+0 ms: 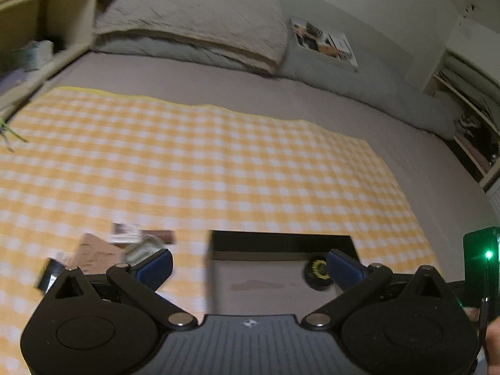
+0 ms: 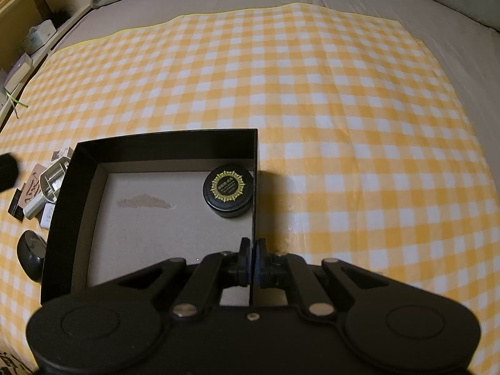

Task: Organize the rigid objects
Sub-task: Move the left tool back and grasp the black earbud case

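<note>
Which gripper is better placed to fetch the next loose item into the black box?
Left. The left gripper is open and empty, with the small items lying just outside the box's left side. The right gripper is shut on the right wall of the black box, steadying it; only the round tin is inside.

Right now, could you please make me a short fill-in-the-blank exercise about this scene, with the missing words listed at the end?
1. The right gripper is shut on the right wall of the black ____.
2. The only thing inside the box is a round black ____ with a gold pattern on its lid.
3. The left gripper is ____ and holds nothing.
4. The box stands on a cloth checked white and ____.

Missing words: box; jar; open; yellow
</note>
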The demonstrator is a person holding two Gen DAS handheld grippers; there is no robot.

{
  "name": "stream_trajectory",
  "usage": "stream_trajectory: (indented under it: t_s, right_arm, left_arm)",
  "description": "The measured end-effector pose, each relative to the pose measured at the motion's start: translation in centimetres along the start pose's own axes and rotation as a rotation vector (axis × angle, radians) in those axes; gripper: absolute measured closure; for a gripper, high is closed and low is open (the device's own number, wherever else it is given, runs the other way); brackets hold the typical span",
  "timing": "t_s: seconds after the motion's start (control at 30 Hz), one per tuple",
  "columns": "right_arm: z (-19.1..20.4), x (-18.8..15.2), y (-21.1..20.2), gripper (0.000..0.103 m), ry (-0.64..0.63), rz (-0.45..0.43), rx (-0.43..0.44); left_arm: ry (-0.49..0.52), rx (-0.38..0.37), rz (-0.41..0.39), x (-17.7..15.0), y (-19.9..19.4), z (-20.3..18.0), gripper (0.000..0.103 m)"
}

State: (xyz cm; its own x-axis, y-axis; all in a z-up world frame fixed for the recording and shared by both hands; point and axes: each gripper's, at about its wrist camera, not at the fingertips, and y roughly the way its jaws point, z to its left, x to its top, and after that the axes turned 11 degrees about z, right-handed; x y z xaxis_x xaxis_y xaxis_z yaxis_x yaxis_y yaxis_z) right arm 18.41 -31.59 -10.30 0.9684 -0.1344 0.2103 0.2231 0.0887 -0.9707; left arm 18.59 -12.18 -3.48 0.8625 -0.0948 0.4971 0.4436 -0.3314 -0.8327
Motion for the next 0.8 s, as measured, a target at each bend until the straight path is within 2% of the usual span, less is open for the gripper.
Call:
stream_trajectory:
  t_s: [0.2, 0.5, 0.7, 0.8]
  right_arm:
    - [-0.1, -0.1, -0.1, 0.100, -0.003, -0.004, -0.002]
    - [0.1, -0.2, 0.0, 0.100, -0.001, -0.006, -0.007]
    - [0.0, 0.1, -0.2, 0.100, -0.001, -0.011, -0.016]
    - [0.0, 0.3, -0.2, 0.100, -0.006, -0.013, -0.020]
  left_arm:
    - [0.014, 0.042, -0.081, -1.2, -3.3, 4.0, 0.000]
    - [0.053, 0.184, -0.200, -3.3, -6.7, 9.7, 0.000]
    - [0.057, 0.226, -0.208, -4.8, -6.9, 12.5, 0.000]
    - [0.085, 0.223, -0.197, -5.6, -6.4, 13.1, 0.000]
